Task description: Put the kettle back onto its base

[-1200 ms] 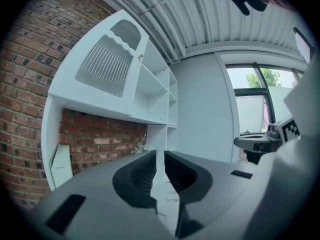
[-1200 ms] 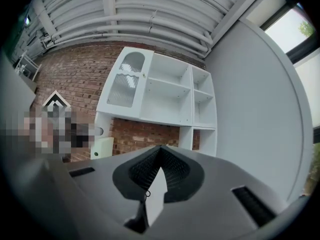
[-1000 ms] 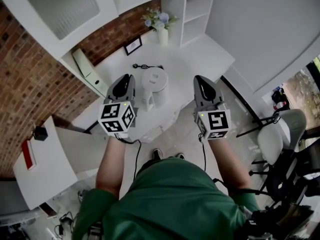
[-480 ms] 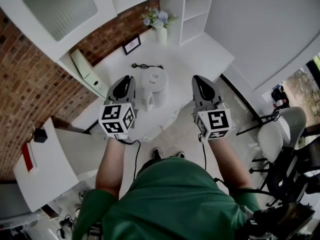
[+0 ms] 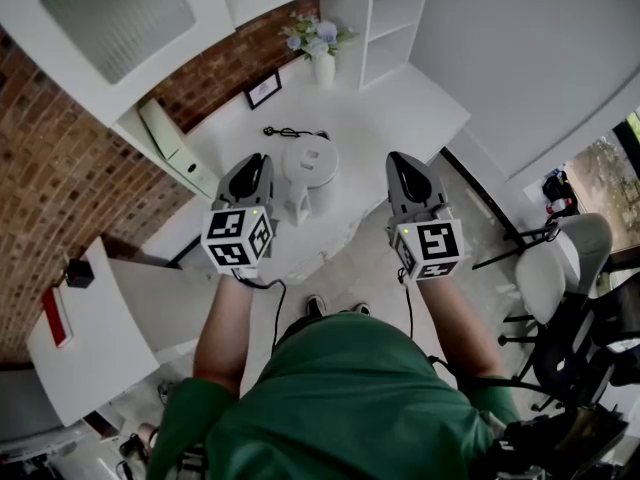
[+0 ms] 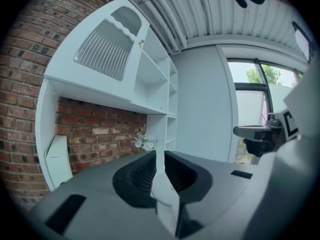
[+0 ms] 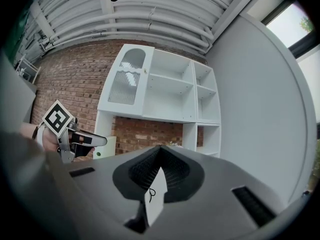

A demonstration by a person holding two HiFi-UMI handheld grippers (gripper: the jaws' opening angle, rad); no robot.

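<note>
Head view: both forearms stretched forward, left hand-held gripper (image 5: 255,160) and right hand-held gripper (image 5: 400,160) level, either side of the white kettle (image 5: 308,171) near the table's (image 5: 400,108) front edge | Left gripper view: jaws pressed together, nothing between | Right gripper view: jaws closed up, empty too

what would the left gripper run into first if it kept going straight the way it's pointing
Probably the flowers by the brick wall, or the white shelf unit beside them; depth is unclear. The left gripper, fingers shut and empty, looks set to pass the kettle on its right.
</note>
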